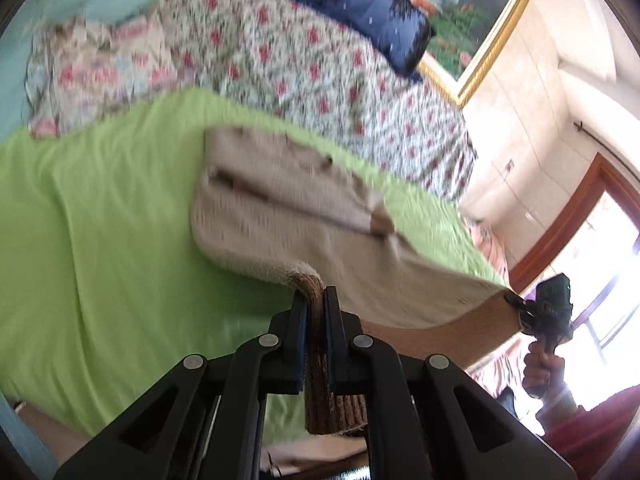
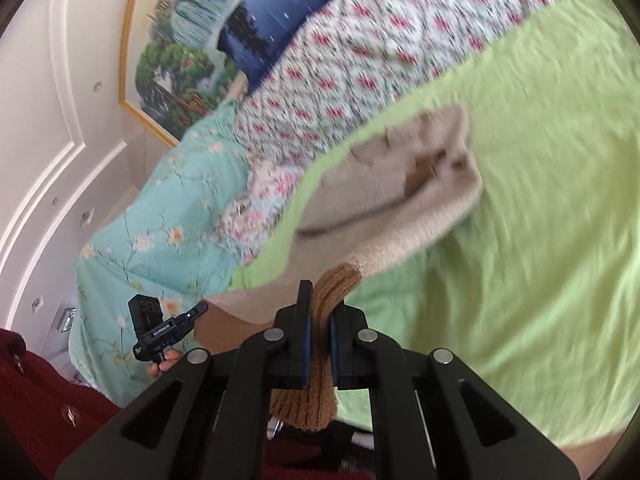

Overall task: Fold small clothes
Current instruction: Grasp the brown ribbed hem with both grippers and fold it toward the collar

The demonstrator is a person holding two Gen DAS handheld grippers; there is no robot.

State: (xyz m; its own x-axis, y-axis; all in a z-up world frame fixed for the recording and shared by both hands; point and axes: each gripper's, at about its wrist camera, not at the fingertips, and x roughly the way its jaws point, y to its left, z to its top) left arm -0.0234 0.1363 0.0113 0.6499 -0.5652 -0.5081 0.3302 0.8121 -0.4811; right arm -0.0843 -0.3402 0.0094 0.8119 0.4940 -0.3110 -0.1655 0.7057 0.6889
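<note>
the left gripper (image 1: 316, 300) is closed down tight on a brown ribbed cuff (image 1: 320, 360) of the beige garment (image 1: 280, 208), the knit pinched flat between its blue-lined pads and hanging out below them. the right gripper (image 2: 320, 304) is clamped the same way on the other brown ribbed cuff (image 2: 320, 384), with almost no gap between its fingers beyond the thickness of the cloth. the beige garment (image 2: 384, 200) stretches between the two grippers, its near edge lifted off the green sheet (image 1: 100, 220) and its far part lying on the sheet, blurred. in the left wrist view the right gripper (image 1: 516, 300) shows at the garment's far corner, with the person's hand (image 1: 540, 368) on its handle. behind the green sheet lie a floral quilt (image 1: 300, 60) and a blue pillow (image 1: 360, 4).
</note>
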